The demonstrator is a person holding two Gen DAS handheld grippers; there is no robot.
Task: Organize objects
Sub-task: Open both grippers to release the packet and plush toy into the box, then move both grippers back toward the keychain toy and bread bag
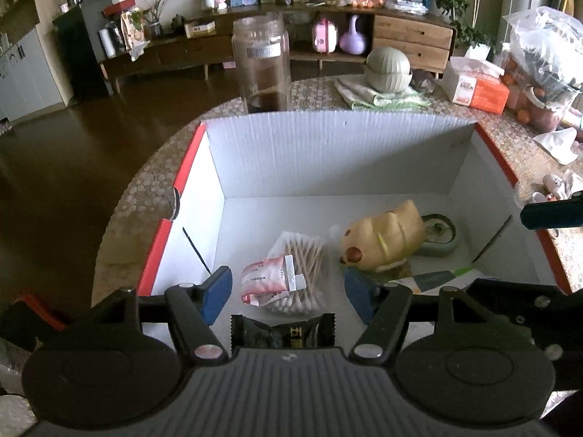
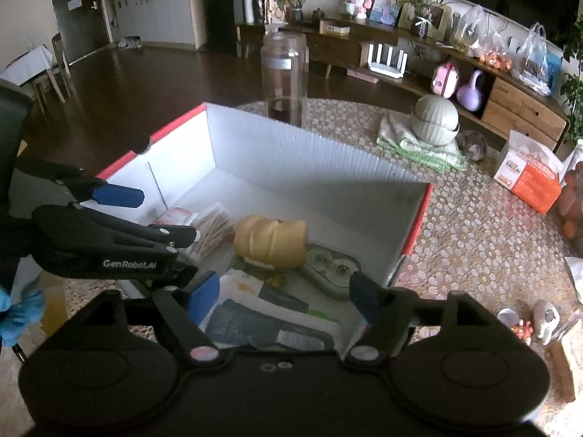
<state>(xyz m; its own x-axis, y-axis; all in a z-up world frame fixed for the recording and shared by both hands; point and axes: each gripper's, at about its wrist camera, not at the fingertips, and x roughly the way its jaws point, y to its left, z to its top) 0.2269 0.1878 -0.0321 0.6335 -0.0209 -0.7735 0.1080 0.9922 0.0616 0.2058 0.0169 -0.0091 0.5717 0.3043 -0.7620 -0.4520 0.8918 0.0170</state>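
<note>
A white box with red outer walls [image 1: 328, 145] stands on the round table. In it lie a pack of cotton swabs [image 1: 302, 258], a red-and-white sachet [image 1: 266, 276], a yellow plush toy [image 1: 382, 236], a green tin [image 1: 441, 235] and a black snack packet [image 1: 282, 333]. My left gripper [image 1: 288, 296] hovers open over the swabs and sachet, its pads clear of them. My right gripper [image 2: 284, 296] is open above a dark blue flat packet [image 2: 269, 327] at the box's near right corner. The left gripper [image 2: 165, 215] also shows in the right wrist view, over the box's left side.
Behind the box stands a tall glass jar [image 1: 262, 65]. A green ribbed pot on a folded cloth [image 1: 388, 69], an orange tissue box [image 1: 477, 87] and plastic bags [image 1: 543, 54] crowd the far right. Small figurines [image 2: 543, 320] lie right of the box. A blue-gloved hand [image 2: 18, 313] is at the left.
</note>
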